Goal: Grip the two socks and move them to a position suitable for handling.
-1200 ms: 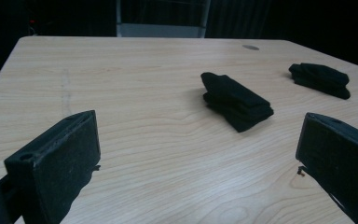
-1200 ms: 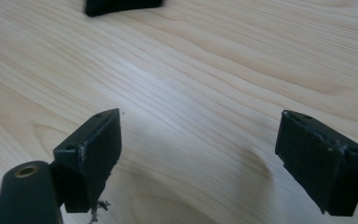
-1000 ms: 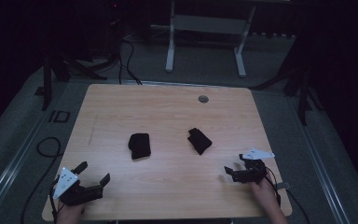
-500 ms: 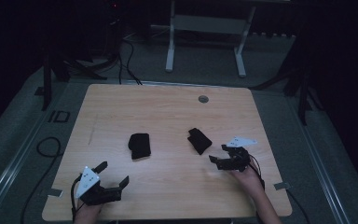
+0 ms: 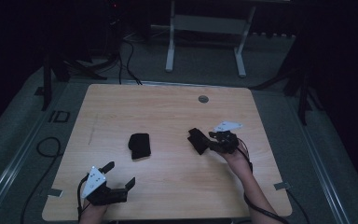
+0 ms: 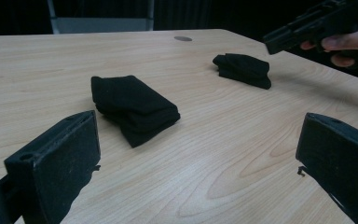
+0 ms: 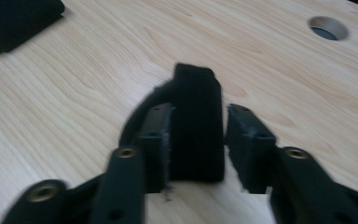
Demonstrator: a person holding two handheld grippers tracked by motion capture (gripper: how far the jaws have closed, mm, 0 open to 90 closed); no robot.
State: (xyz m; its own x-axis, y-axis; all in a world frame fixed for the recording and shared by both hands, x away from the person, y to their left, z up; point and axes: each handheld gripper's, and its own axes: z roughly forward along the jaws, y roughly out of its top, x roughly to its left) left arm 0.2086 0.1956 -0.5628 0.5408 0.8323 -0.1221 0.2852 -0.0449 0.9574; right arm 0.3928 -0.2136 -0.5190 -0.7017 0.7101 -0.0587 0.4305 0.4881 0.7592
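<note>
— Right gripper (image 7: 196, 135)?
— Jaws just closing around the right folded black cloth (image 7: 198, 121), cloth between them; firm contact unclear.
— Left gripper (image 6: 196, 168)?
— Wide, nothing between; other folded cloth (image 6: 133, 107) lies just ahead.

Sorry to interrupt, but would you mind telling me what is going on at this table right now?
A person is working at a wooden table with a handheld gripper in each hand. The right gripper has reached the right-hand folded black cloth and its jaws have just been closing around it; in the right gripper view a small gap shows on one side, so it is not firmly clamped. The left gripper waits wide open near the table's front edge, short of the other folded black cloth.
</note>
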